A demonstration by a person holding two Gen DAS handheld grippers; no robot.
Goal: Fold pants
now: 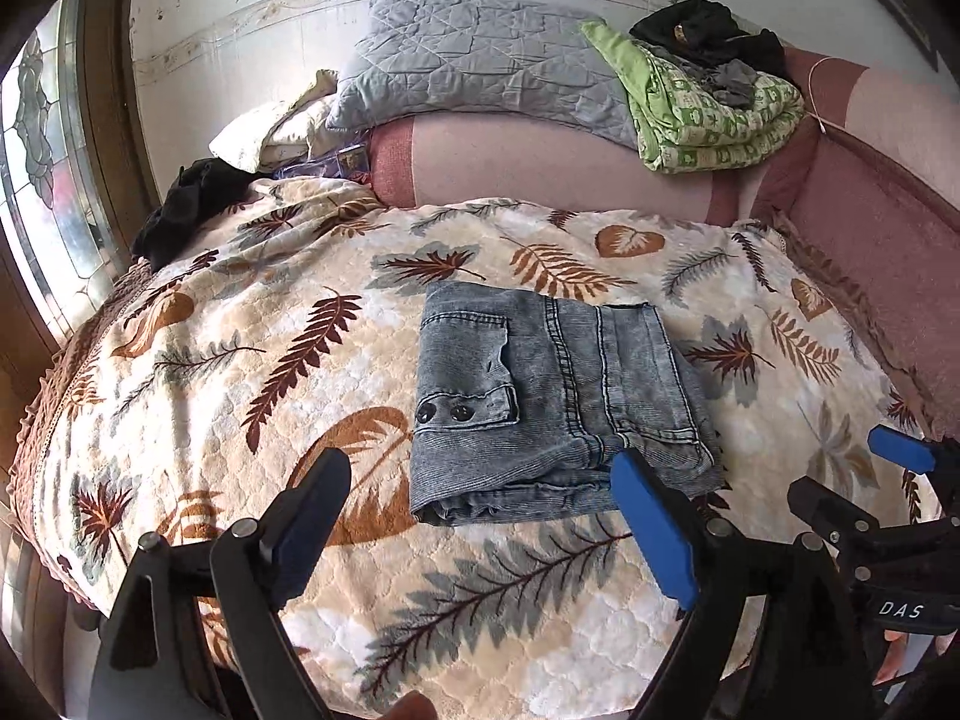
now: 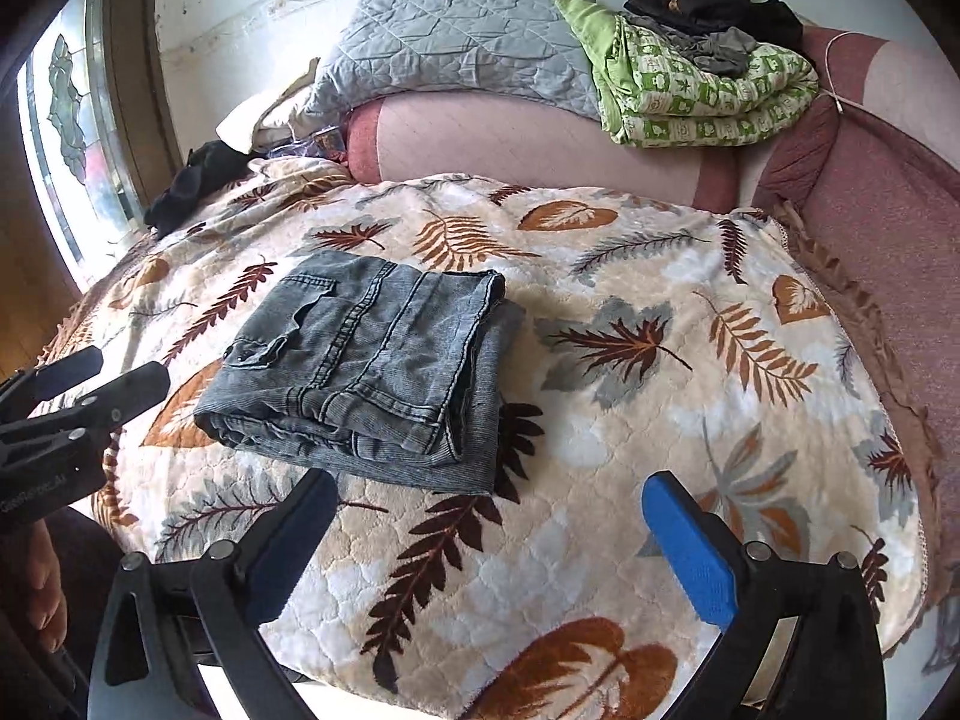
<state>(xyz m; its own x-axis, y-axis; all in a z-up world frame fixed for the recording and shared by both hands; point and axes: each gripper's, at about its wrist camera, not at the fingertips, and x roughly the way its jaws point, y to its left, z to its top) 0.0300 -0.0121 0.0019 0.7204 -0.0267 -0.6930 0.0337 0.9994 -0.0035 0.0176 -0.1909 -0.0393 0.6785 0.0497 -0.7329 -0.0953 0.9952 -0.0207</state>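
Grey denim pants (image 1: 552, 402) are seen folded into a compact stack on the leaf-print blanket (image 1: 240, 360) covering the bed. Left gripper (image 1: 480, 516) and right gripper (image 2: 489, 531) are held above the blanket, fingers apart, nothing clamped.

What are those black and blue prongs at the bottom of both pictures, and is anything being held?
They are hand-held tools, not a robot: a person holds a two-finger claw in each hand, with a camera on each looking along its fingers. One picture comes from the left claw, the other from the right claw. Both claws are open and hold nothing. Ahead, folded grey denim pants lie on a leaf-patterned blanket spread over a bed. Behind are a grey quilted pillow and a green patterned bundle.
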